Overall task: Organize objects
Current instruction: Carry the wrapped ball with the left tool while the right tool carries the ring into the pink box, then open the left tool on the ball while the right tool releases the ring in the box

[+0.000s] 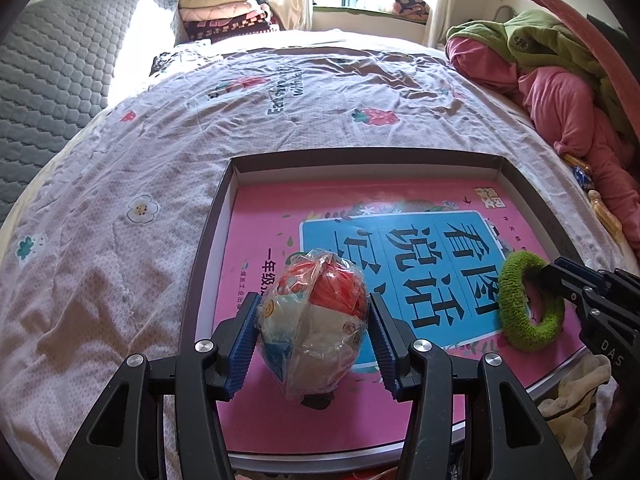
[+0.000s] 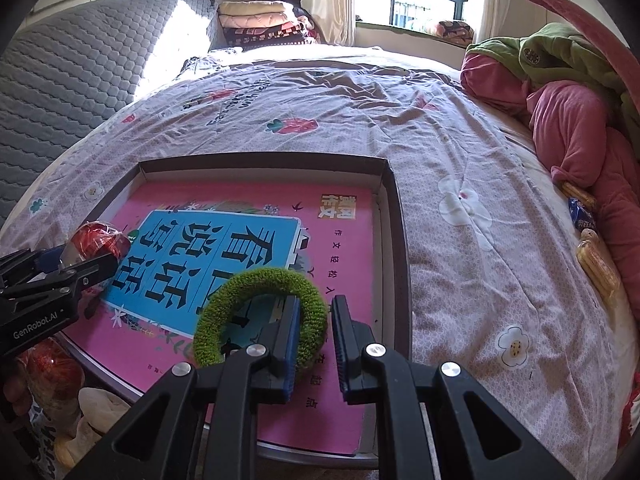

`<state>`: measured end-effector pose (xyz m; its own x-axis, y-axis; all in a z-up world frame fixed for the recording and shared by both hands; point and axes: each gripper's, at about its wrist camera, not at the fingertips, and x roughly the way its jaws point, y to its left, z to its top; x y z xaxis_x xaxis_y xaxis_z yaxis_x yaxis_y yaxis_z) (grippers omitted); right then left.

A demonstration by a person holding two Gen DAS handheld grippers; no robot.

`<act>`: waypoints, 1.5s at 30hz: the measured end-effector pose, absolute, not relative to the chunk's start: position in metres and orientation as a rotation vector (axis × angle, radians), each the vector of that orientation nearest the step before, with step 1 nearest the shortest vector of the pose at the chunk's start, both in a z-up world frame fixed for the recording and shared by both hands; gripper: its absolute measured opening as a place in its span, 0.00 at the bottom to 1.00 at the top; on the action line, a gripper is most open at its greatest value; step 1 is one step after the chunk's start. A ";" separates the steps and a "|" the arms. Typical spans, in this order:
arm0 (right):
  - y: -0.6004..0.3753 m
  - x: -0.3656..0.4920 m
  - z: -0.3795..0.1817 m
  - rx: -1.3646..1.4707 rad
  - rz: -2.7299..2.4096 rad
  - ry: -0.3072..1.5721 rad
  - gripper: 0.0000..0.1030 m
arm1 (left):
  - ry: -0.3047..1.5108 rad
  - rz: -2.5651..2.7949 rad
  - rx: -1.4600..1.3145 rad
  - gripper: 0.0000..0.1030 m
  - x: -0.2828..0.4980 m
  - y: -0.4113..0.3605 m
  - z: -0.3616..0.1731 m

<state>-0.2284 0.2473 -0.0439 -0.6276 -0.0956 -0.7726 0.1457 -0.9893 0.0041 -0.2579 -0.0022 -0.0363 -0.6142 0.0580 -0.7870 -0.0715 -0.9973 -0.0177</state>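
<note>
A shallow dark box [image 1: 224,184] lies on the bed with a pink book [image 1: 256,220] inside. My left gripper [image 1: 314,340] is shut on a plastic-wrapped ball [image 1: 316,320], red, white and blue, held over the book. The ball also shows in the right wrist view [image 2: 100,240]. My right gripper [image 2: 314,344] is shut on a green fuzzy ring [image 2: 256,308], one finger through its hole, over the book's near right part. The ring also shows in the left wrist view [image 1: 528,304], beside the right gripper [image 1: 560,280]. The left gripper shows at the left edge [image 2: 80,276].
The box [image 2: 396,216] sits on a pink floral bedsheet [image 1: 320,100]. Pink and green clothes [image 1: 560,80] pile at the right. Yellow snack packets [image 2: 596,264] lie near them. A grey headboard [image 1: 52,80] stands left. Folded blankets [image 1: 224,12] are stacked far back.
</note>
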 end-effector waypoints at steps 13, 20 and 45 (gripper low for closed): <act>0.252 -0.227 -0.036 1.261 -2.739 0.063 0.16 | -0.026 2.714 -1.420 0.53 -0.264 -0.003 -0.040; 0.251 -0.224 -0.029 1.237 -2.739 0.055 0.18 | -0.062 2.723 -1.398 0.61 -0.258 -0.007 -0.028; 0.240 -0.171 0.025 0.999 -2.729 0.019 0.46 | -0.020 2.856 -1.211 0.68 -0.168 -0.008 0.031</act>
